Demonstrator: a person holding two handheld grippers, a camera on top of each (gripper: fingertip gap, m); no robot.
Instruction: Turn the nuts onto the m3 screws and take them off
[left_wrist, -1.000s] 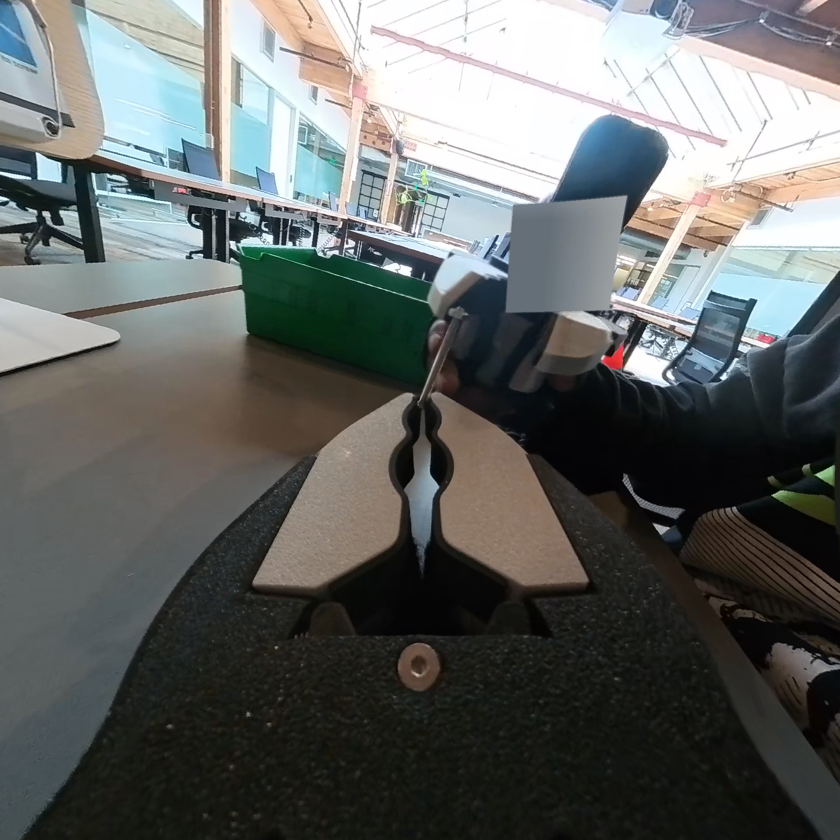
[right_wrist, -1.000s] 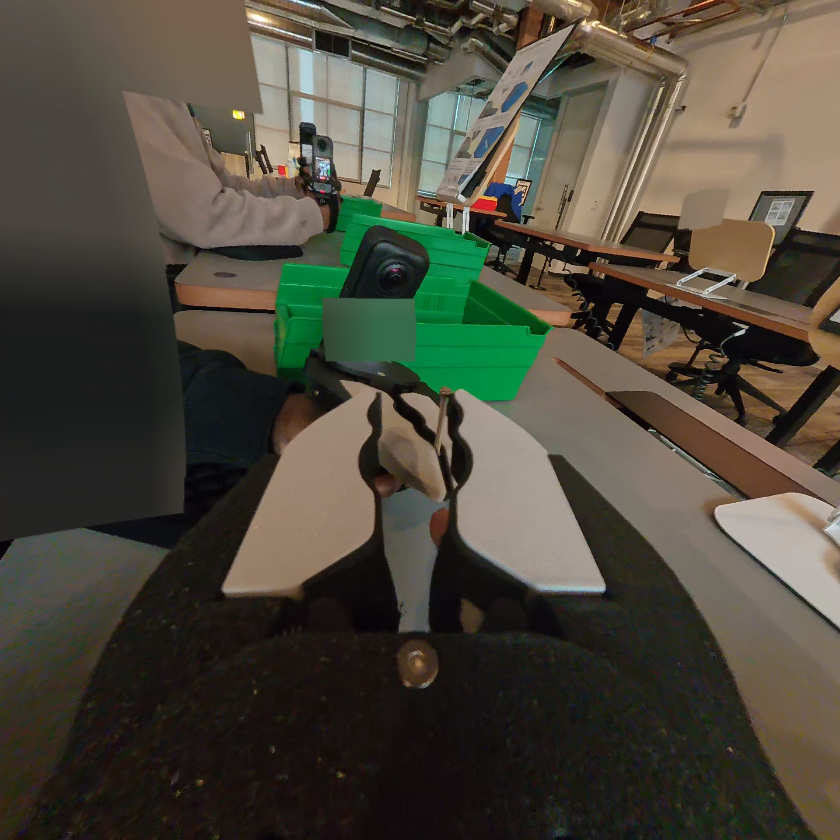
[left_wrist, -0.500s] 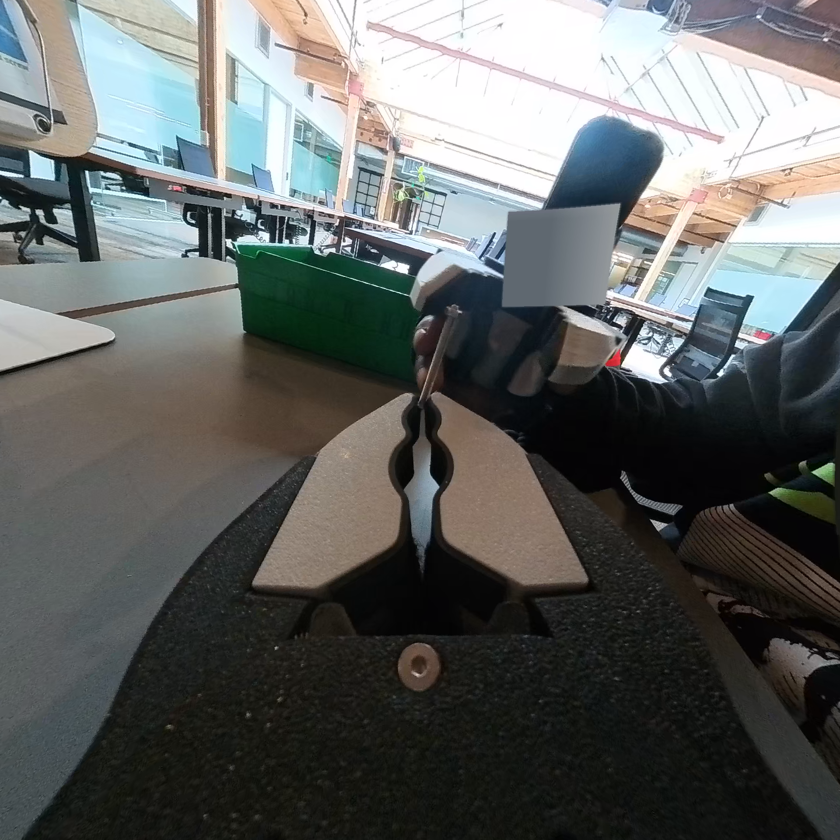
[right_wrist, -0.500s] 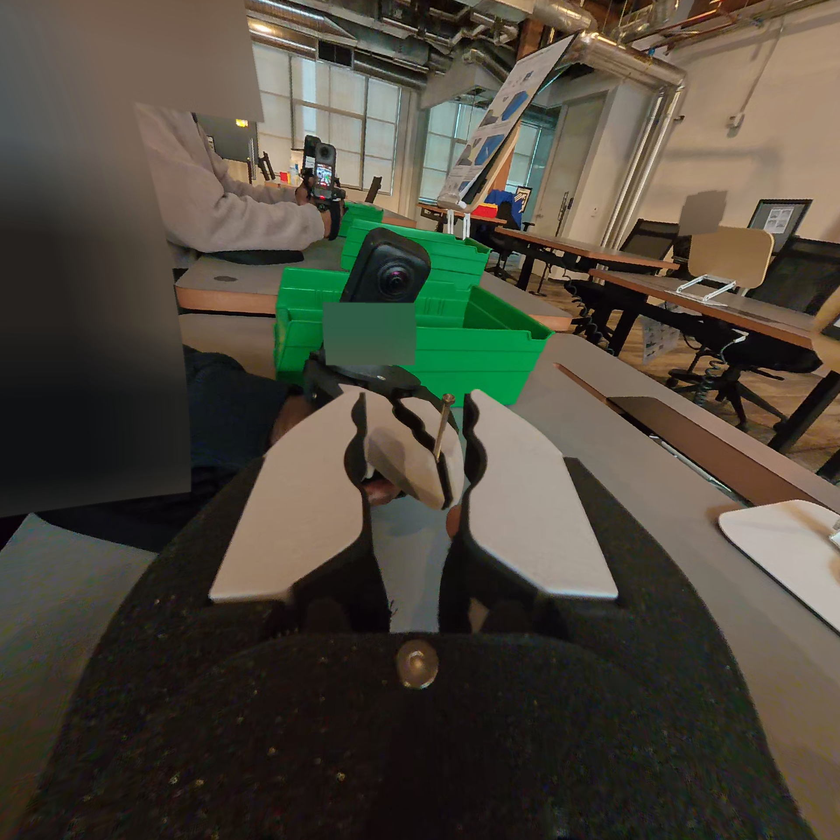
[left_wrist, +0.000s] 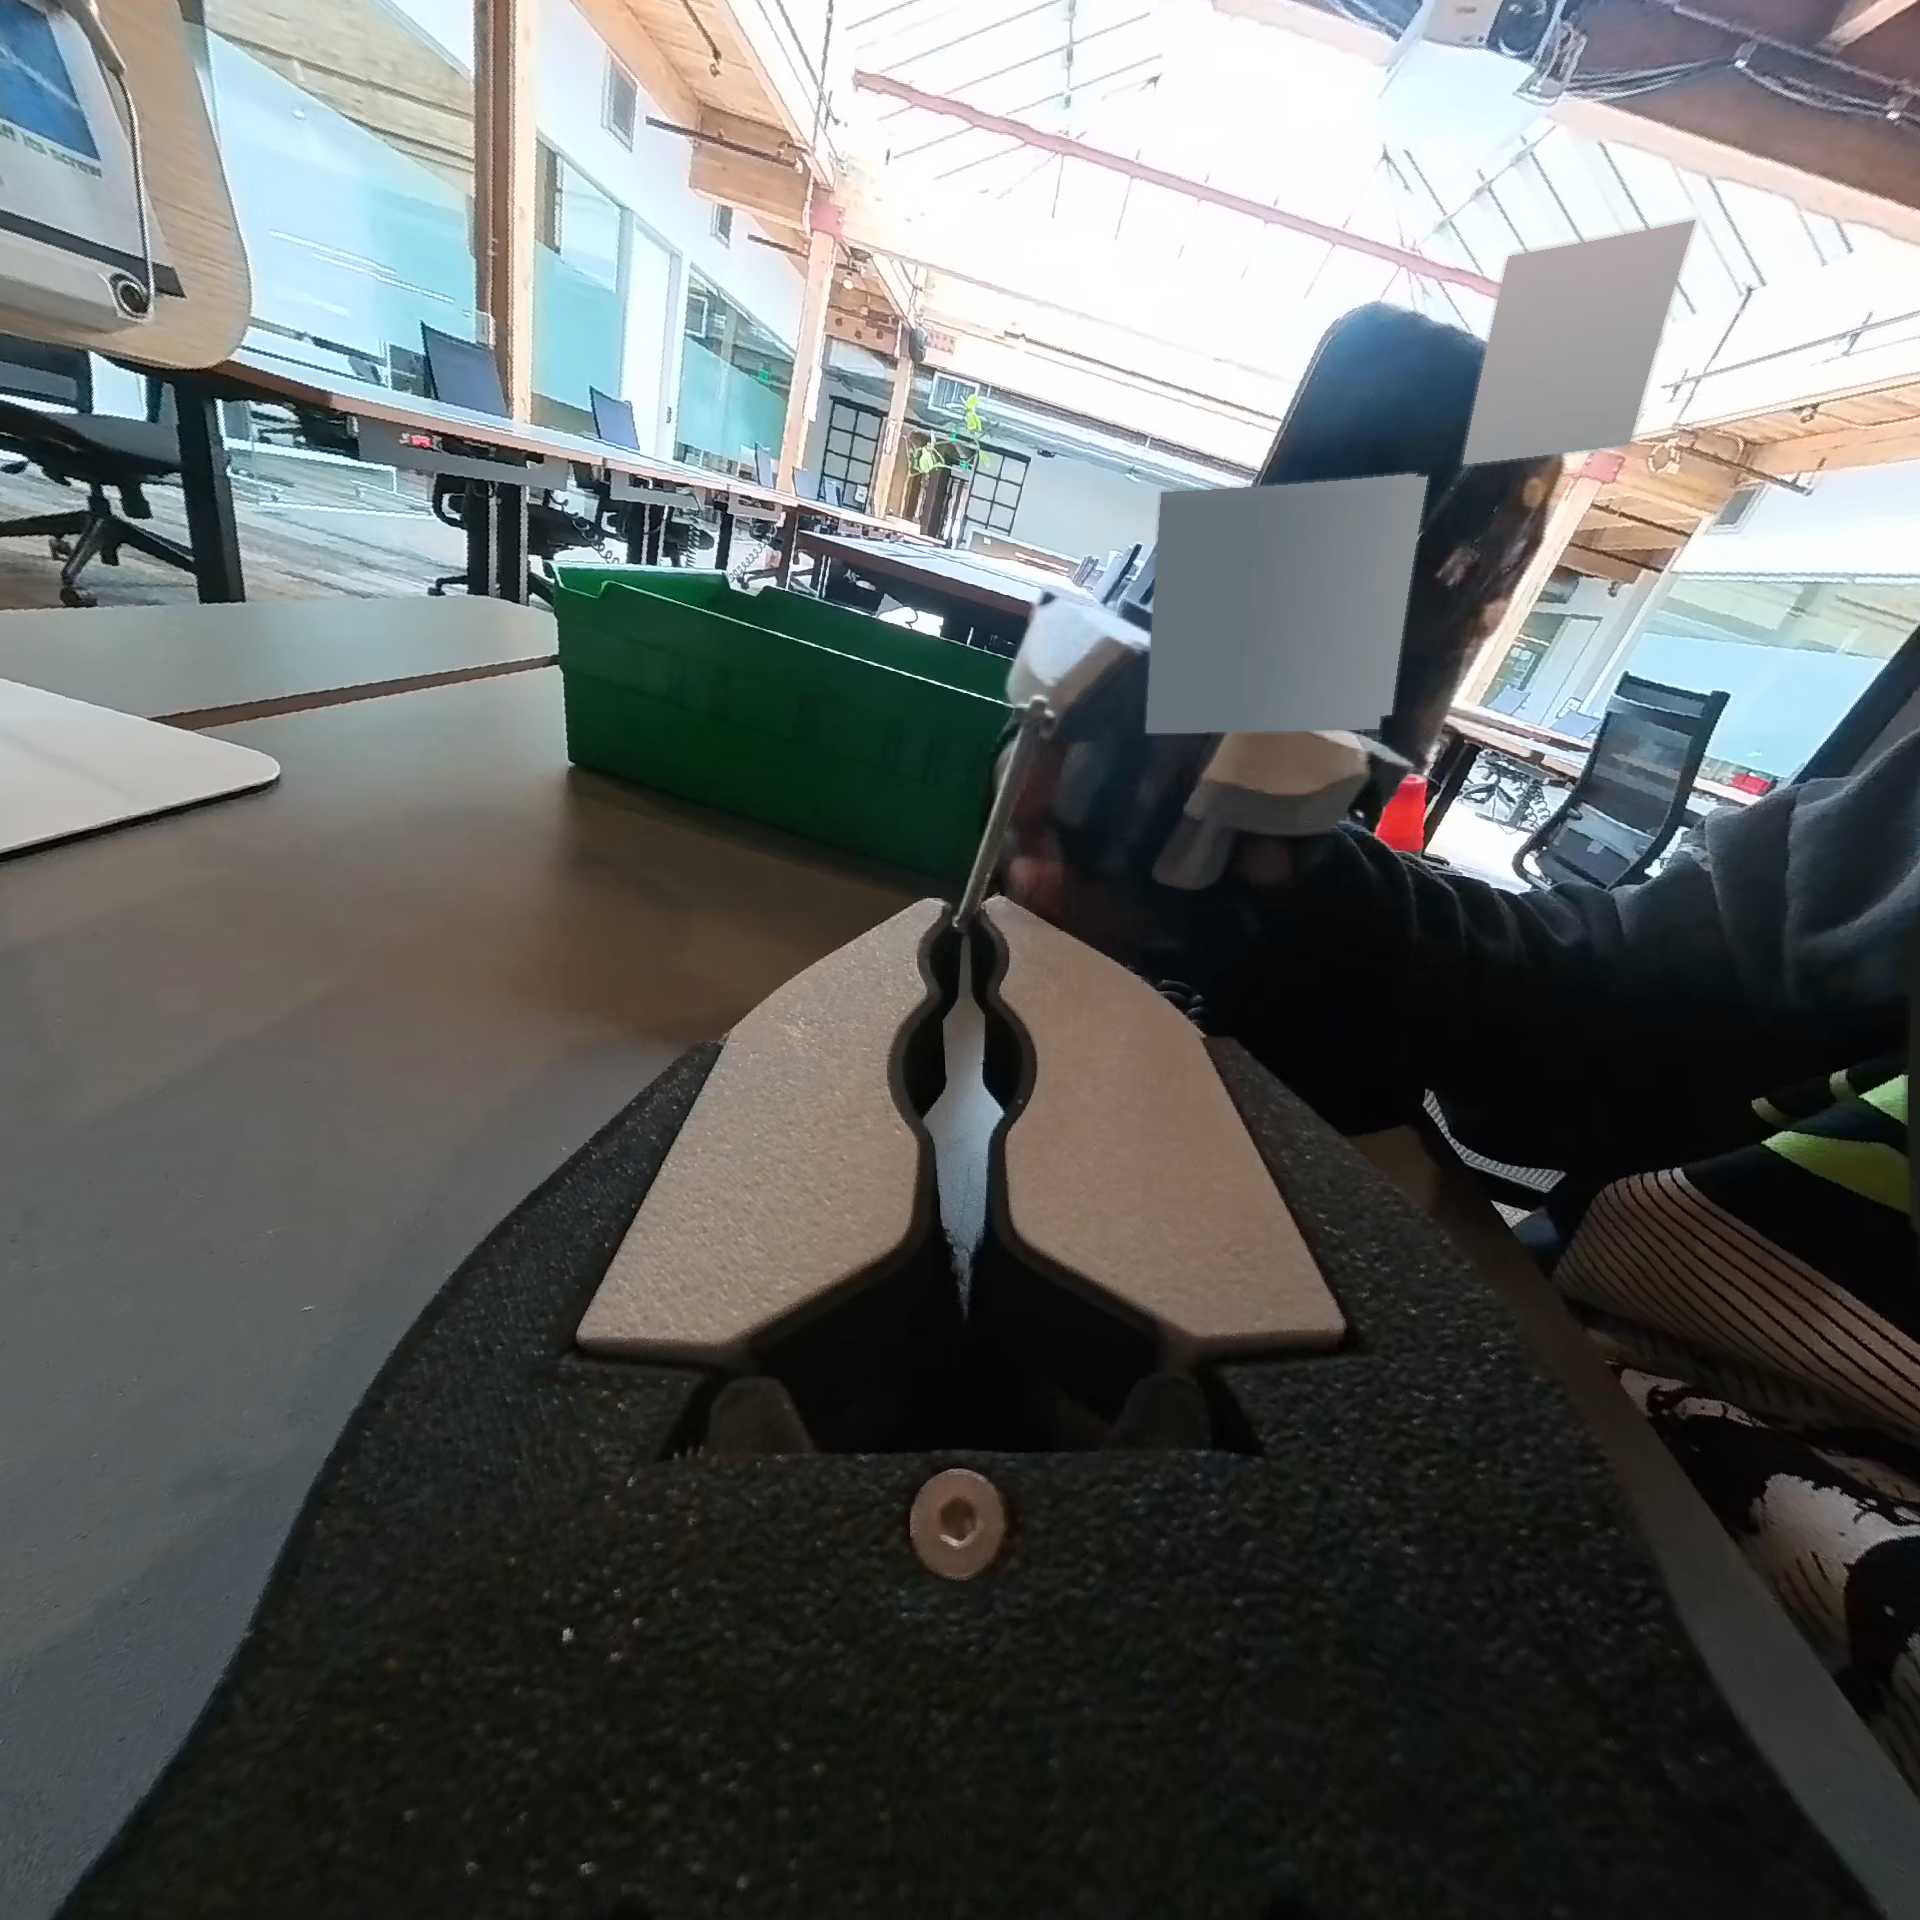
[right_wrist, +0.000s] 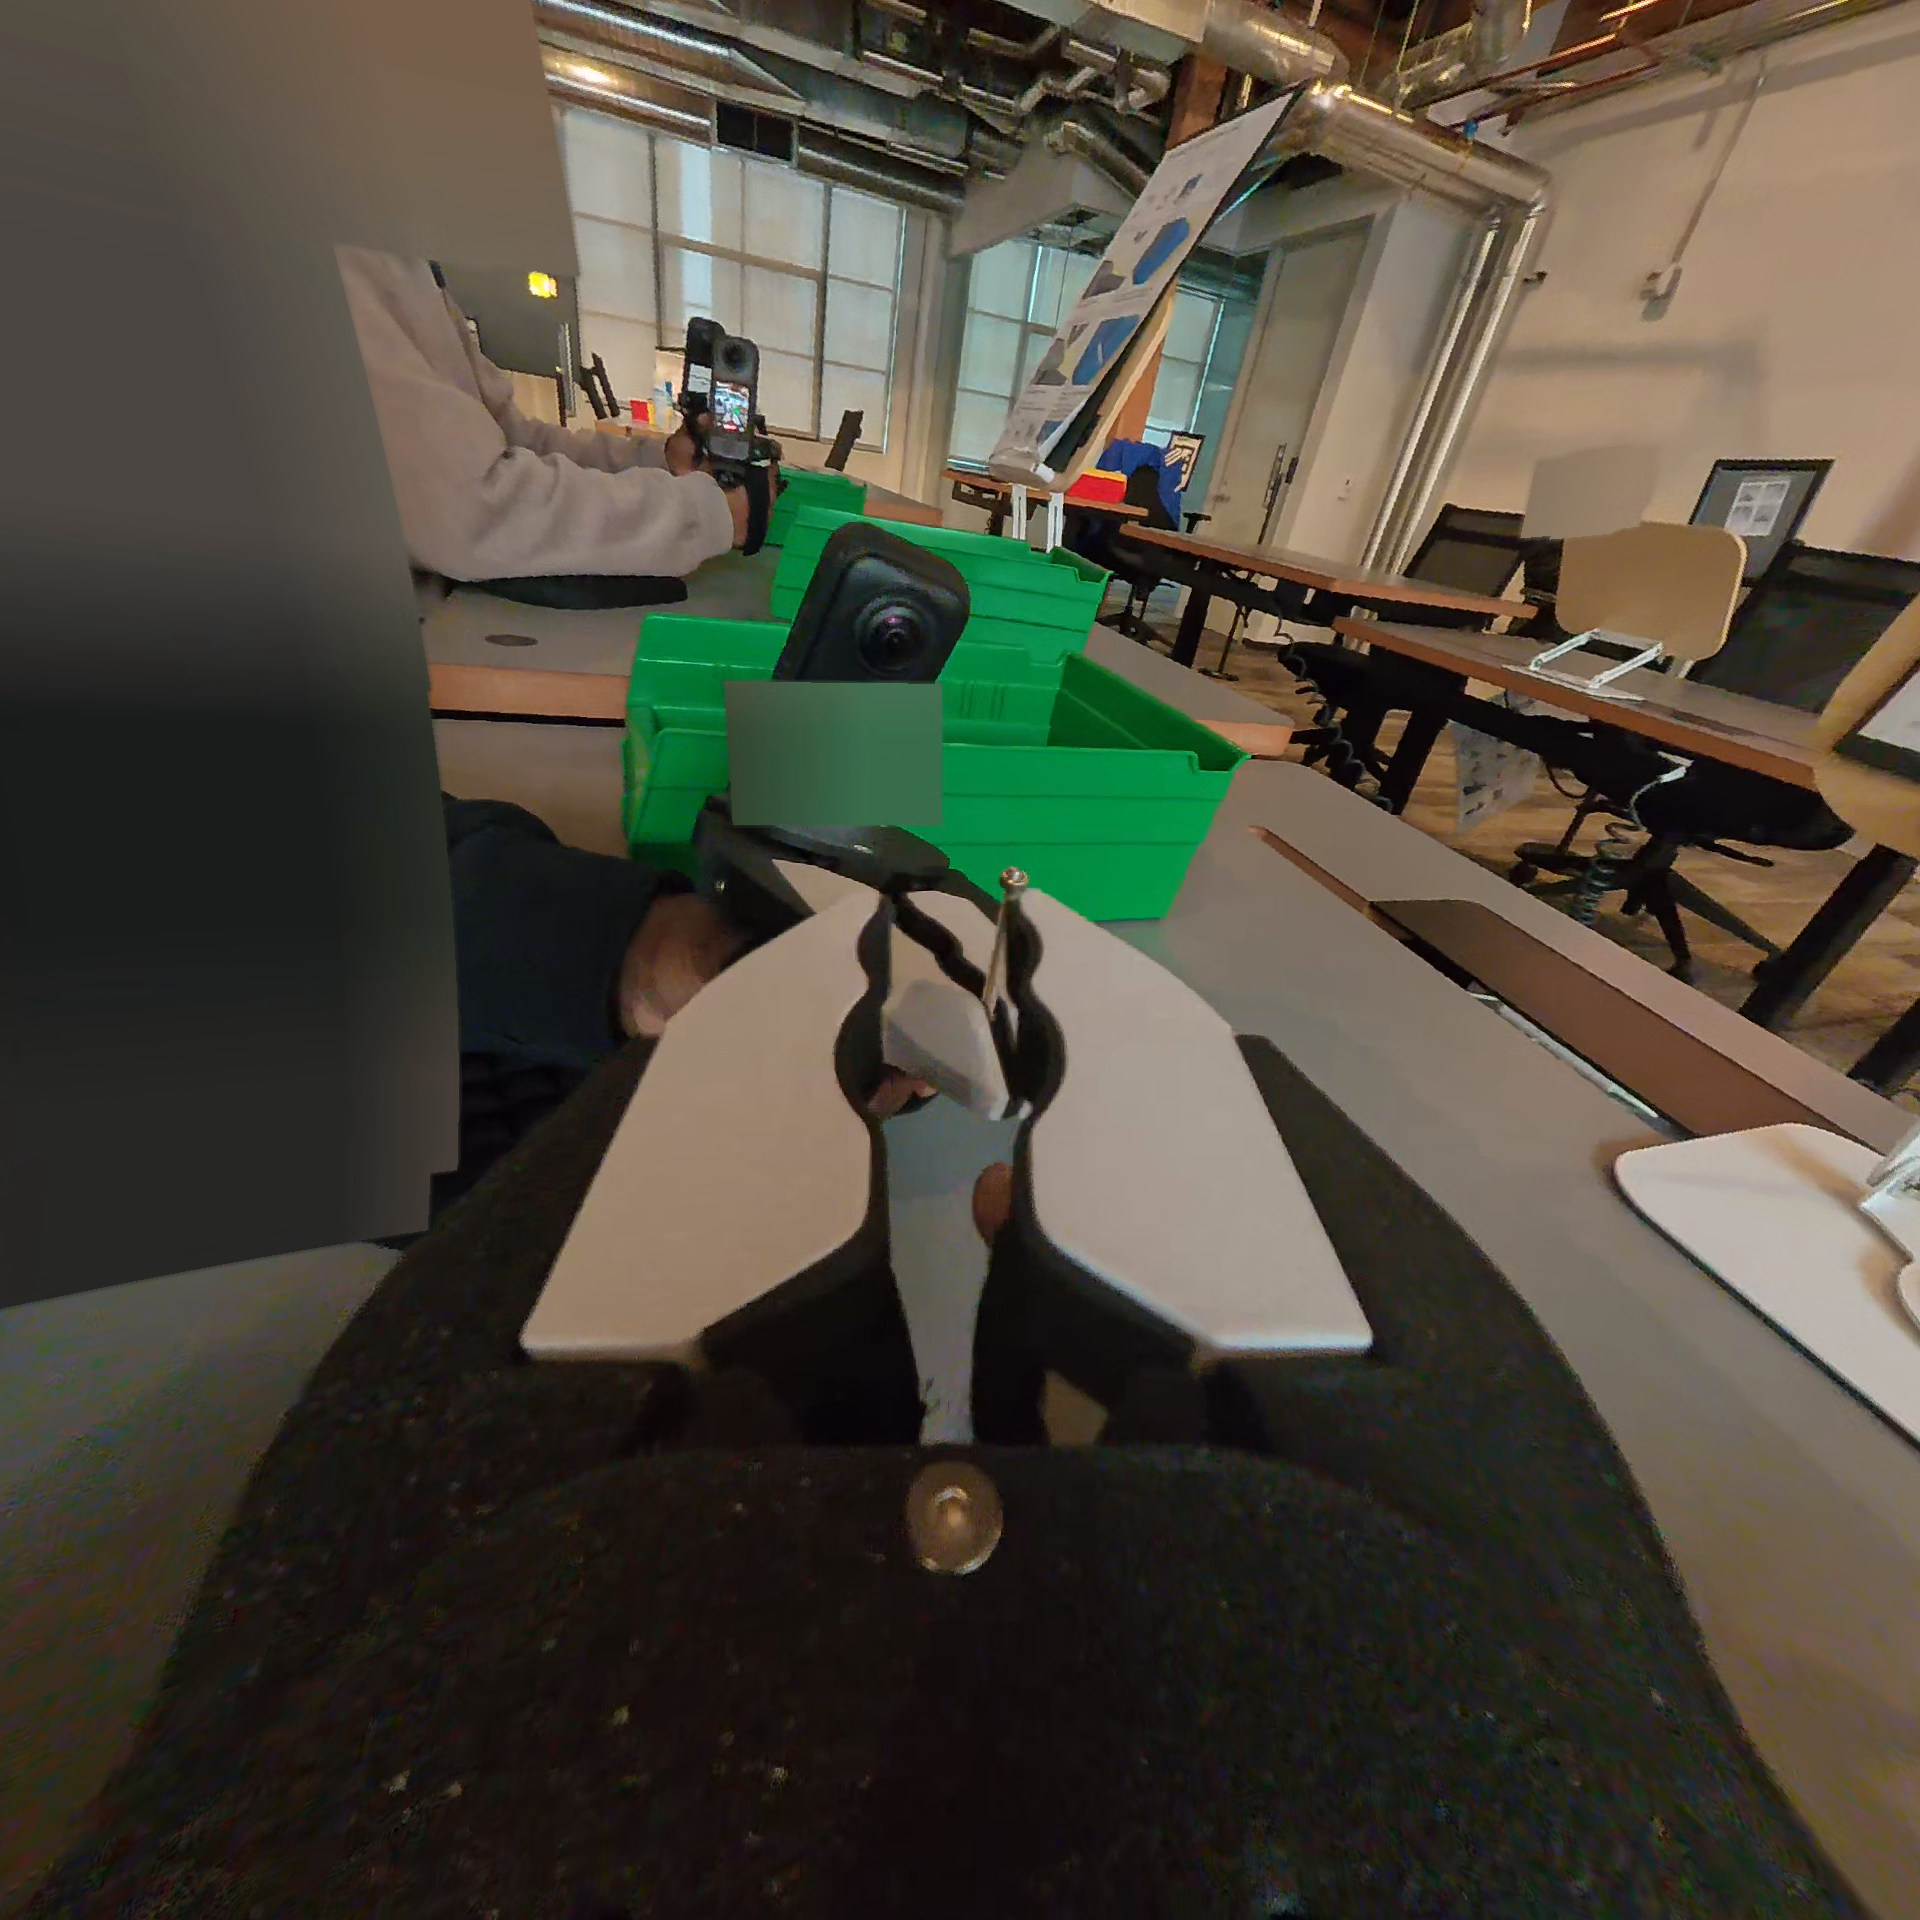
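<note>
Two wrist views over a grey table (left_wrist: 260, 1039), read left to right. In the left wrist view, a white pad lies at the far left edge and a green bin (left_wrist: 769, 717) sits at centre. Just below centre, the left gripper (left_wrist: 968, 920) has its fingers pressed together, pinching the lower end of a thin metal screw (left_wrist: 1003, 821). The screw slants up and right, its small head at the top. Right of it, the right gripper (left_wrist: 1143, 769) comes in from a dark sleeve, one finger touching the screw's head. In the right wrist view, green bins fill the centre. Below them, the right gripper's (right_wrist: 961, 930) fingers stand slightly spread around the screw (right_wrist: 1006, 940) and the left fingertip; whether they press on anything cannot be told. No nut is clearly visible. To thread well, the left pinch should probably stay firm and still while the right fingers turn squarely about the screw's axis, avoiding sideways push that could tilt it.
</note>
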